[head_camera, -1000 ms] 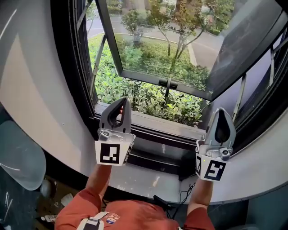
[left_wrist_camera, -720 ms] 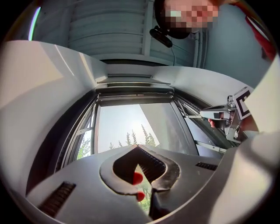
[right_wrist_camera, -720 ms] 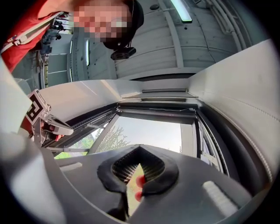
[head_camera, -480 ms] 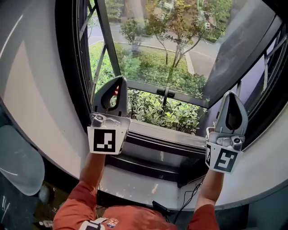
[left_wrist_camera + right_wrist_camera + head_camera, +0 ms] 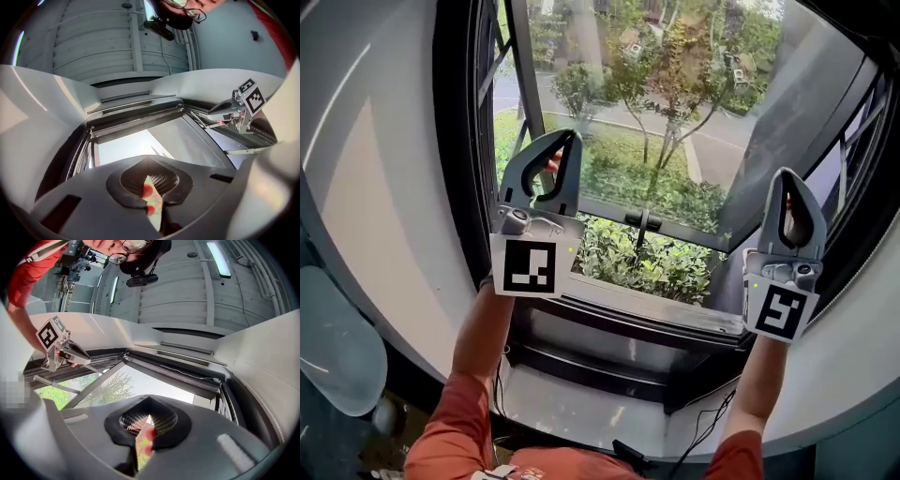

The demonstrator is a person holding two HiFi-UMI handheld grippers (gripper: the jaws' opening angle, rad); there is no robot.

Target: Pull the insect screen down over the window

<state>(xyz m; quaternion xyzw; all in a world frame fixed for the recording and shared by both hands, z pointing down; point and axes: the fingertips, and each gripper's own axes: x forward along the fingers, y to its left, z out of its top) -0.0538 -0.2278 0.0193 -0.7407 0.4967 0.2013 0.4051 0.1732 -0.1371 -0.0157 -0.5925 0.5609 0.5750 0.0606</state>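
Outside the black-framed window point(image 5: 455, 187) grow green bushes point(image 5: 637, 262), and the grey left claw point(image 5: 568, 141) and grey right claw point(image 5: 789, 178), pressed shut and empty, point toward its top, probably for the dark screen bar point(image 5: 187, 369).

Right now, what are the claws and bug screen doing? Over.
Left claw, right claw shut, empty, raised. Screen not down; window open. Nothing seen blocking.
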